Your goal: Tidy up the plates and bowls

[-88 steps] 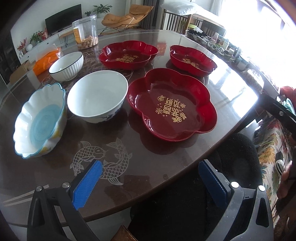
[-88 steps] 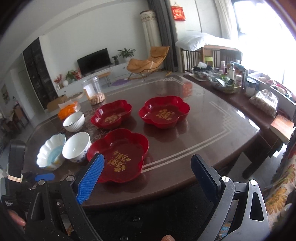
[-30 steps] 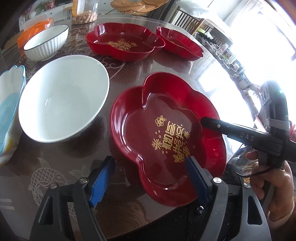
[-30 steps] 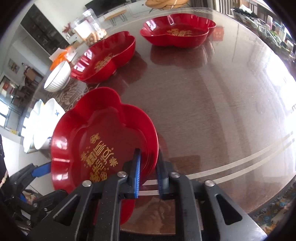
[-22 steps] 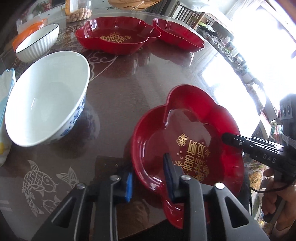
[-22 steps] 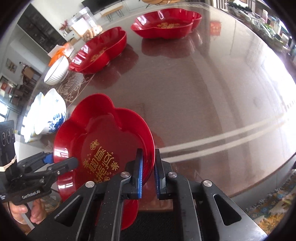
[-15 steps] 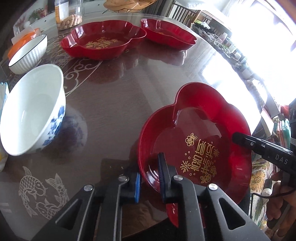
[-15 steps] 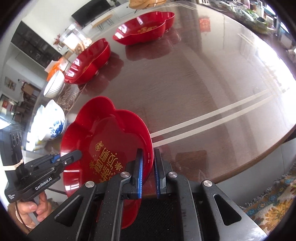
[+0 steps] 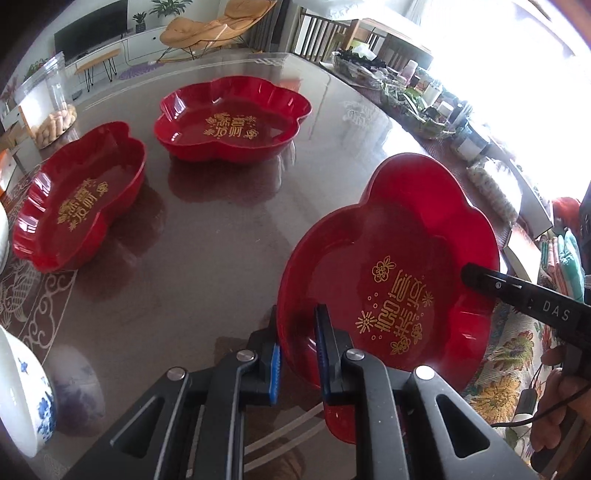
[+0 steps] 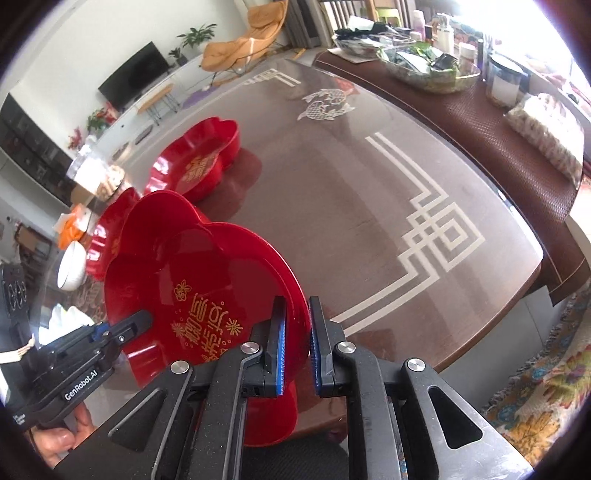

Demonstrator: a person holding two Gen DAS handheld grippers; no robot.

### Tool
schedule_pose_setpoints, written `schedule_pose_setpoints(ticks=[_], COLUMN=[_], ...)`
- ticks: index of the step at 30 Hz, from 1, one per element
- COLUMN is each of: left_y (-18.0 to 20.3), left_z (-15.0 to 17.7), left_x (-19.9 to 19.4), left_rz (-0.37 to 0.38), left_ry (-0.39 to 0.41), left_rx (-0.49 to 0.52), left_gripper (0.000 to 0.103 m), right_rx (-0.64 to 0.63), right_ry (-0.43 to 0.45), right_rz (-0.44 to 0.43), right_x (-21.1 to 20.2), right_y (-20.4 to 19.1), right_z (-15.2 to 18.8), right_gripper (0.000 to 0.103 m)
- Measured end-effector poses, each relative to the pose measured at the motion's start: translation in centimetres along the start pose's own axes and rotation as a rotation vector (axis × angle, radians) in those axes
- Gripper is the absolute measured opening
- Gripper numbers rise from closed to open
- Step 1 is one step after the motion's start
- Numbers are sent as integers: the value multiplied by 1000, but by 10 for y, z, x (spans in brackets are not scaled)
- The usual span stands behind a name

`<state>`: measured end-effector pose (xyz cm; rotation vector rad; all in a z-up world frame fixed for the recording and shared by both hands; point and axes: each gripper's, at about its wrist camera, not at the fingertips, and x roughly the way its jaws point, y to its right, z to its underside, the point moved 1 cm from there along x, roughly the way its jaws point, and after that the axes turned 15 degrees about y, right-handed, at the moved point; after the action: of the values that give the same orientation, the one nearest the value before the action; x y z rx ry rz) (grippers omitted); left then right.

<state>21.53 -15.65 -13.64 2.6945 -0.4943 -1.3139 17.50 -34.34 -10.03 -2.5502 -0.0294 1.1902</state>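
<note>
Left gripper point(image 9: 297, 341) just clamped onto near rim of glossy red flower-shaped plastic plate point(image 9: 391, 273); right gripper point(image 10: 296, 341) clamped on opposite rim. Lifted off brown glass-topped table point(image 9: 207, 236), carried toward two matching red plates point(image 9: 229, 118); stacking likely next.

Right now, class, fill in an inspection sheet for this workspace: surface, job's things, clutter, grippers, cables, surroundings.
Surface: glossy brown table, white patterns.
Job's things: held red plate overhangs the near edge; two red plates beyond; blue-and-white bowl at left.
Clutter: clear jar; basket of items.
Grippers: left gripper and right gripper both shut on the held red plate's rim.
Cables: thin cord by the hand.
Surroundings: television, orange chair.
</note>
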Motion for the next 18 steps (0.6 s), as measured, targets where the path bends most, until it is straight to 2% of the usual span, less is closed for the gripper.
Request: schedule_pose_setpoints(ticks=[5,9,10,11,12,15,18], left_y=[-4,-2,-1,-3,-4,-11,-19], left_z=[3,1,0,1,1,0,0], left_x=[24,28,27,27,27,18,-6], left_rz=[-14,-72,-85,-85,-85,-103,-104], left_ry=[-40,-3,5,2,-7,-3,64], left_rx=[20,63,77,84,89,98,88], left_gripper=[16,16,16,17,17,17,17], right_rx=[37,19,26,36,42,39,29], right_ry=[-88,-58,-50,-46,-39,9,81], right_rz=[19,37,37,36,37,66,97], right_x=[36,46,47,48,47,36,12], right_y=[17,16,15,15,15,17,17], right_z=[-6,-6,-5,-6,-5,-3,-1], right_gripper=[13,17,32,63,74,75,75])
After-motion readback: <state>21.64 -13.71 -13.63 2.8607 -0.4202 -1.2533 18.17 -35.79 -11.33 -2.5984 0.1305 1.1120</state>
